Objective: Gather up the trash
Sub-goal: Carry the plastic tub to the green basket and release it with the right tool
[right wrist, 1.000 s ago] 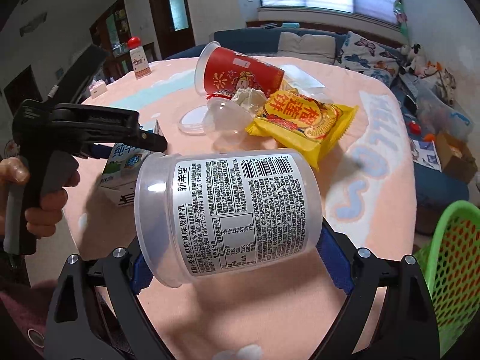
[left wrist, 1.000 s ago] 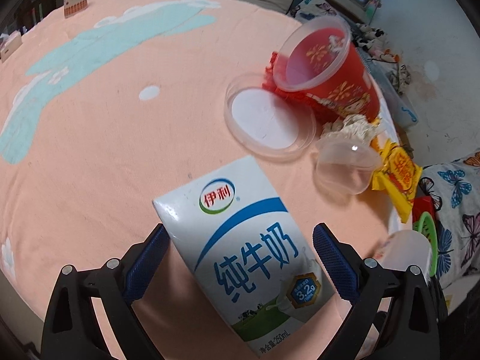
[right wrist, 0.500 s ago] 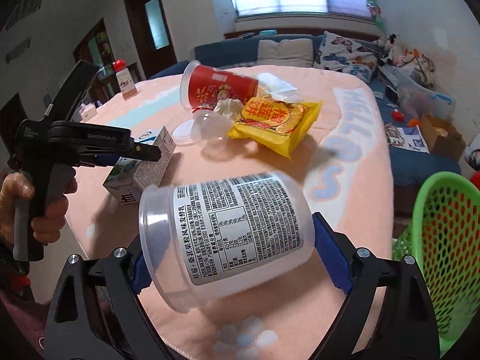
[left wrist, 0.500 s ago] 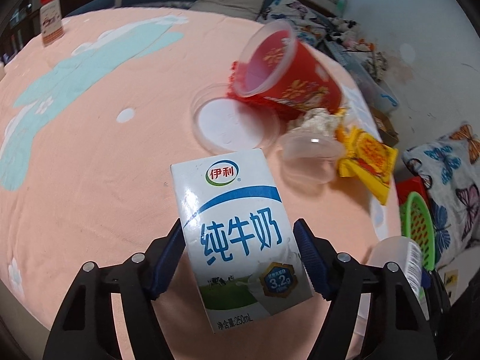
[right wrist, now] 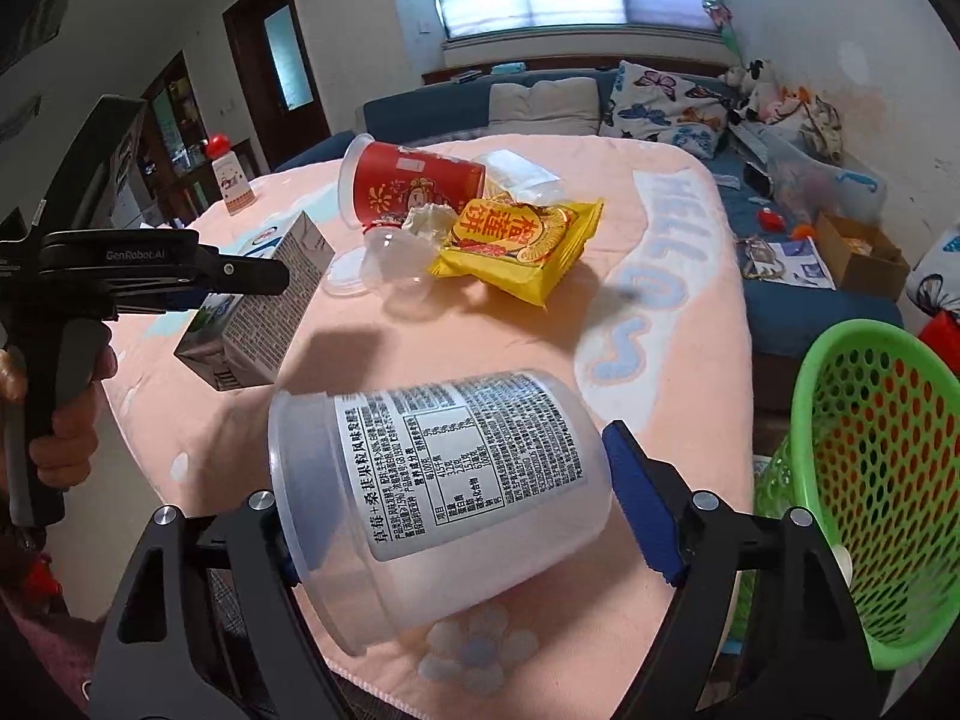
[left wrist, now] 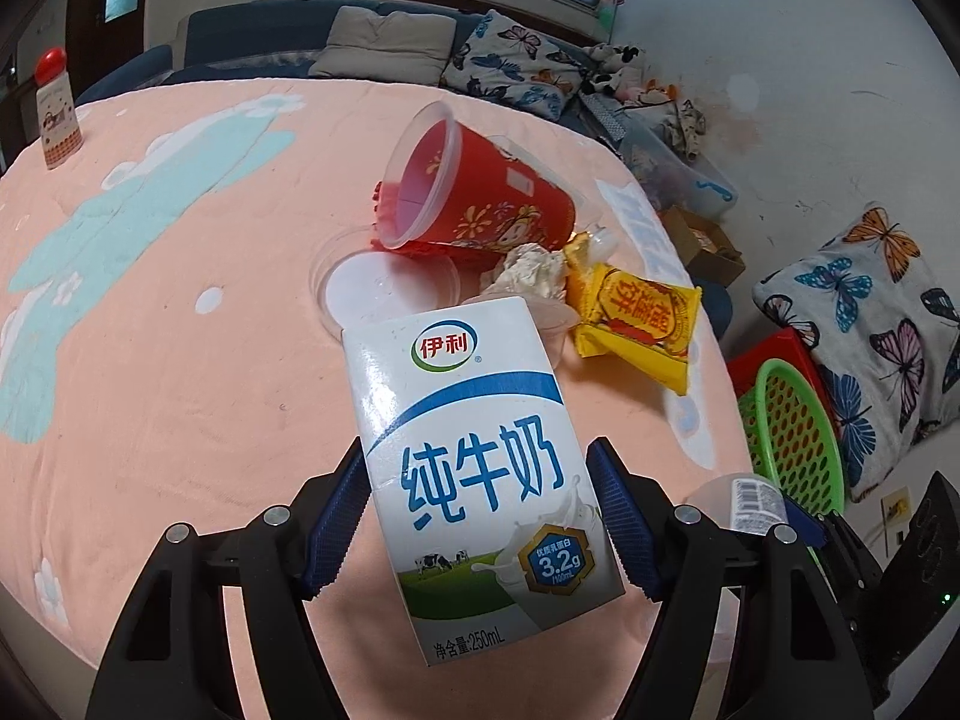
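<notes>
Left gripper: clamped on a white and blue milk carton, blue pads against both of its sides. The carton is held clear of the tabletop, tilted, its printed face toward the camera. In the right wrist view the same gripper is carried in a hand at the left edge, with the carton raised above the peach cloth.

Centre of the tabletop, a cluster of trash: a red plastic cup lying on its side with its mouth toward the left; a clear flat lid just in front of it; a small clear cup touching the lid; a crumpled white tissue against the red cup; a yellow snack packet beside the tissue. A small bottle with a red cap stands upright at the far left edge, well apart from the cluster.

Right gripper: its jaws are closing on a clear yoghurt tub with a printed label, held on its side between the pads above the near edge of the tabletop, open mouth toward the left.

Far right: a green mesh basket beyond the tabletop edge, close to the tub.
</notes>
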Demonstrator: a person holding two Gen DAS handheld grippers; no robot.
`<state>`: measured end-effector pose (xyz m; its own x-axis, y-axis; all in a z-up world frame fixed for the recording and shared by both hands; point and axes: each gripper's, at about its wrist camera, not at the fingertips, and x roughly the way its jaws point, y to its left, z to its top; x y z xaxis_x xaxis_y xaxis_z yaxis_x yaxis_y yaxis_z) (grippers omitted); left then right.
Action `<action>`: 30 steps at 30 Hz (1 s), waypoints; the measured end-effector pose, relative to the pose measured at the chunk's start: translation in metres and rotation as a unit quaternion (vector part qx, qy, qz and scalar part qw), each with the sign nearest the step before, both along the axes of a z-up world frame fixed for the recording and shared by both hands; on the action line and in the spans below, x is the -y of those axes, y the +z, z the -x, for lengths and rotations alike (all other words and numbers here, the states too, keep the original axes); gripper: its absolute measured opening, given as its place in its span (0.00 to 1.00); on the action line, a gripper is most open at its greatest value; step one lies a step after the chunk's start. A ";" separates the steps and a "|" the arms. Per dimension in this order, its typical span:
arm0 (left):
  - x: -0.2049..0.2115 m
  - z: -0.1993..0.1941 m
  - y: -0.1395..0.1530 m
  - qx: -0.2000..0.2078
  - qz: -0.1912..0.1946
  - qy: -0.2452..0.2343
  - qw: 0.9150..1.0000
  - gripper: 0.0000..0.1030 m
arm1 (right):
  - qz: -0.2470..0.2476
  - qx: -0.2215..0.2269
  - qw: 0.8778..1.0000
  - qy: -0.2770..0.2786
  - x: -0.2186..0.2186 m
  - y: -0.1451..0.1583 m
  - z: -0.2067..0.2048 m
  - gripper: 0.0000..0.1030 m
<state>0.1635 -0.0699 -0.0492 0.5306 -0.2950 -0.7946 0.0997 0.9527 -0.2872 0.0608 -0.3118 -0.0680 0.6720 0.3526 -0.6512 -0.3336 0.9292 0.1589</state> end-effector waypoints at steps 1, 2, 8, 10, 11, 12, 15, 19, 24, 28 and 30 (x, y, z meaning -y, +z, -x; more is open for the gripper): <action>0.000 0.000 0.001 0.001 0.001 -0.001 1.000 0.68 | 0.002 0.006 1.000 -0.004 0.001 0.002 0.002 0.74; 0.000 0.001 0.001 0.002 0.003 -0.004 1.000 0.68 | 0.005 0.009 1.000 -0.007 0.003 0.003 0.002 0.71; 0.012 0.000 0.011 0.018 0.002 -0.022 1.000 0.68 | -0.001 0.007 0.999 -0.033 0.020 0.009 0.006 0.66; 0.016 0.000 0.012 0.020 0.004 -0.027 0.999 0.68 | 0.003 0.008 0.999 -0.034 0.023 0.010 0.008 0.63; 0.018 0.000 0.013 0.021 0.004 -0.030 0.999 0.68 | 0.004 0.009 0.999 -0.035 0.024 0.011 0.009 0.62; 0.020 -0.001 0.014 0.022 0.005 -0.034 0.999 0.68 | 0.003 0.010 0.999 -0.038 0.026 0.013 0.009 0.60; 0.026 -0.001 0.016 0.023 0.006 -0.040 0.999 0.68 | -0.004 0.004 0.999 -0.044 0.031 0.012 0.008 0.38; 0.027 0.000 0.016 0.023 0.003 -0.043 0.999 0.68 | -0.012 0.002 0.998 -0.057 0.039 0.012 0.008 0.32; 0.027 0.000 0.015 0.023 0.003 -0.044 0.999 0.68 | 0.003 0.020 0.998 -0.065 0.039 0.018 0.014 0.23; 0.030 0.002 0.017 0.027 0.002 -0.052 0.998 0.68 | 0.014 0.035 0.996 -0.076 0.042 0.025 0.021 0.16; 0.032 0.003 0.019 0.030 0.002 -0.056 0.998 0.68 | 0.013 0.040 0.996 -0.081 0.045 0.028 0.023 0.15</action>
<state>0.1608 -0.1021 -0.0303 0.5411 -0.3580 -0.7609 0.2230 0.9336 -0.2806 0.0381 -0.3572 -0.0398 0.7689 0.2184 -0.6009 -0.1895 0.9755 0.1120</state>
